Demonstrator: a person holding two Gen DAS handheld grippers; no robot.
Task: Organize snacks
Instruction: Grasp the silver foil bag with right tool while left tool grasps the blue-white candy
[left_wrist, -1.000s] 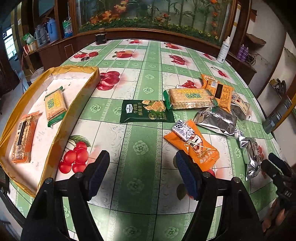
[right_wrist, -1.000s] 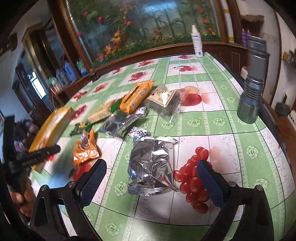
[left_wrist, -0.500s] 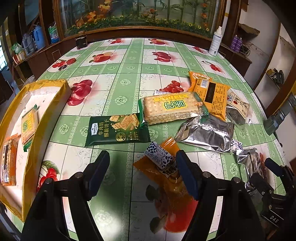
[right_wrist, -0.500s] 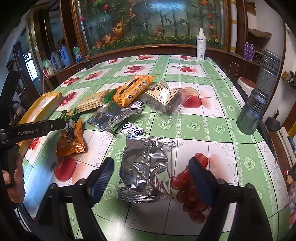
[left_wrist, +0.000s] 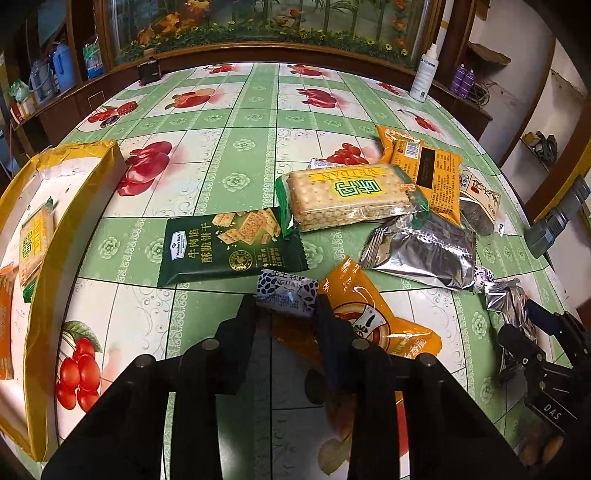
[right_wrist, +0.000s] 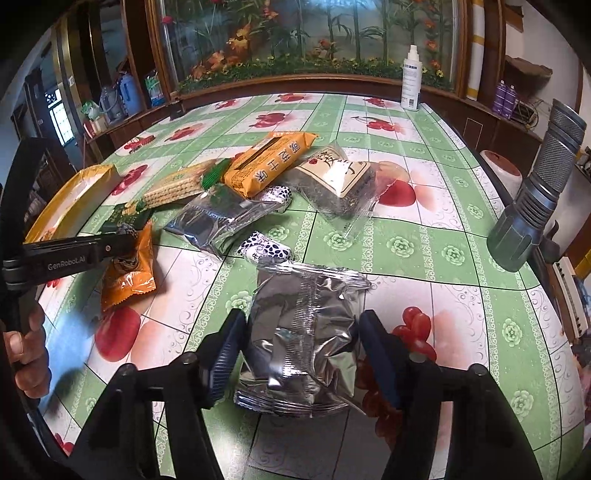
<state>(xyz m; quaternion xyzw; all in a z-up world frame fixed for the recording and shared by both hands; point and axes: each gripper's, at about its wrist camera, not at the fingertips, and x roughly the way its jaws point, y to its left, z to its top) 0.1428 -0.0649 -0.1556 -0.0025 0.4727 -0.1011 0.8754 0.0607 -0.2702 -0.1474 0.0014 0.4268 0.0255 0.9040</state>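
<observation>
My left gripper (left_wrist: 286, 308) is shut on a small blue-and-white patterned snack (left_wrist: 287, 291) that lies on an orange packet (left_wrist: 373, 325). A dark green cracker pack (left_wrist: 229, 247), a clear biscuit pack (left_wrist: 351, 195), an orange pack (left_wrist: 432, 173) and a silver pouch (left_wrist: 424, 247) lie beyond. My right gripper (right_wrist: 301, 325) stands around a crinkled silver pouch (right_wrist: 306, 332), its fingers close on both sides; whether they press it I cannot tell. A yellow tray (left_wrist: 55, 236) at the left holds two snacks.
A second blue-and-white candy (right_wrist: 264, 251) lies just beyond the silver pouch. A grey flashlight (right_wrist: 535, 195) stands at the table's right edge. A white spray bottle (right_wrist: 412, 81) stands at the far edge. The floral tablecloth (right_wrist: 424, 243) covers the round table.
My left gripper moved forward and closed on the blue-and-white snack. My right gripper moved forward and narrowed around the silver pouch.
</observation>
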